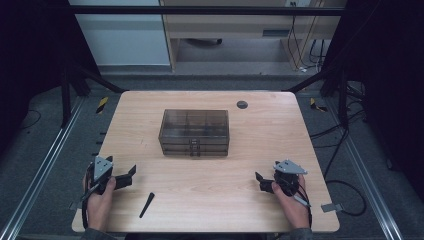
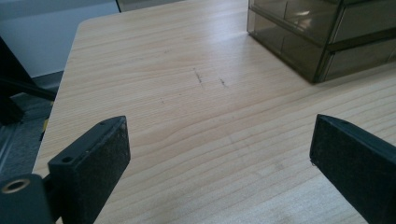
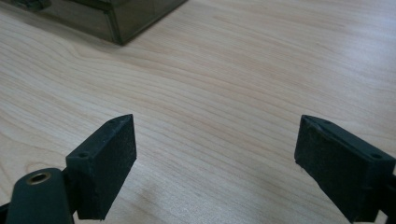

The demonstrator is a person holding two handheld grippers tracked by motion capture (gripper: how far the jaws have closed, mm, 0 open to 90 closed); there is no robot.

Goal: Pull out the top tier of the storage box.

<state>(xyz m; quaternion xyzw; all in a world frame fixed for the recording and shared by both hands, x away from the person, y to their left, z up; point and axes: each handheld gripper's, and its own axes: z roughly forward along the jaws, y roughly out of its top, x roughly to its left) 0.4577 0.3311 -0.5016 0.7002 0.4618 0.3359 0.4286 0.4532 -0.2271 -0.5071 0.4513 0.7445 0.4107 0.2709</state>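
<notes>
We judge the work not yet begun: our left tongs (image 1: 131, 171) and right tongs (image 1: 259, 177) rest released and empty near the desk's (image 1: 150, 107) front corners, the drawer box (image 1: 194, 132) untouched mid-desk.

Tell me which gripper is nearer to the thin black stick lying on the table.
Left. The left gripper sits just up and left of the black stick; the right gripper is far across the table, well right of it.

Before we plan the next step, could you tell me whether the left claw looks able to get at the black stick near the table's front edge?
Probably yes: the left claw is open and empty, and bare table lies between it and the black stick.
</notes>
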